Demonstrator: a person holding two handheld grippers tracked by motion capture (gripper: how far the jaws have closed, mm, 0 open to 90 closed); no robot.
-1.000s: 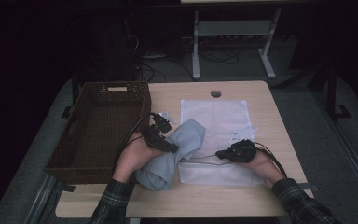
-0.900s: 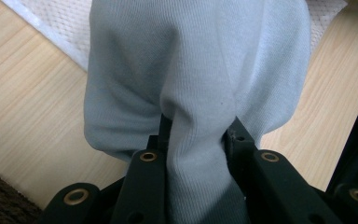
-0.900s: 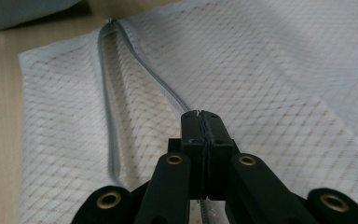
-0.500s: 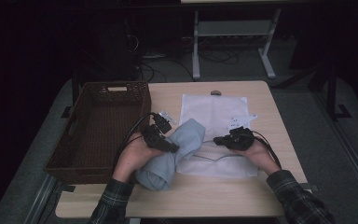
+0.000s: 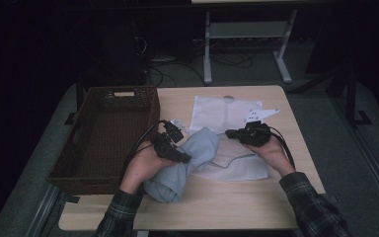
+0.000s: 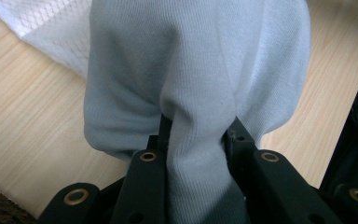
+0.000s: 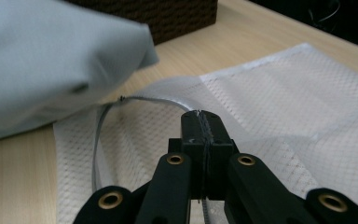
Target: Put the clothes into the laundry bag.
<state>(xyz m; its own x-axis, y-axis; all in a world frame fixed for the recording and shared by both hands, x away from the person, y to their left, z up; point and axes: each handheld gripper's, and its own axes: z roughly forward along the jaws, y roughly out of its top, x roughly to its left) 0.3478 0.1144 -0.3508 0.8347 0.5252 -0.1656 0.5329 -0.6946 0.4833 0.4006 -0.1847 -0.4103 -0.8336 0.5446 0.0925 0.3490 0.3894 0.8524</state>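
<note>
At frame centre, the left hand-held gripper clamped the rolled blue cloth, ready for bagging, while the right hand-held gripper pinched the mesh bag edge, lifting its opening off the tabletop.

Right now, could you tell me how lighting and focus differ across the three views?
High view: dim, dark surroundings, only the table lit. Left gripper view: bright, pale blue cloth sharp. Right gripper view: white mesh bag clear, the blue cloth soft and blurred.

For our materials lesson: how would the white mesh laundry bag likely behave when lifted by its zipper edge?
Probably floppy: the white mesh laundry bag lies flat and creased, bending where the right claw pinches its edge. Likely light, since its thin weave looks see-through. It may sag rather than hold shape.
</note>
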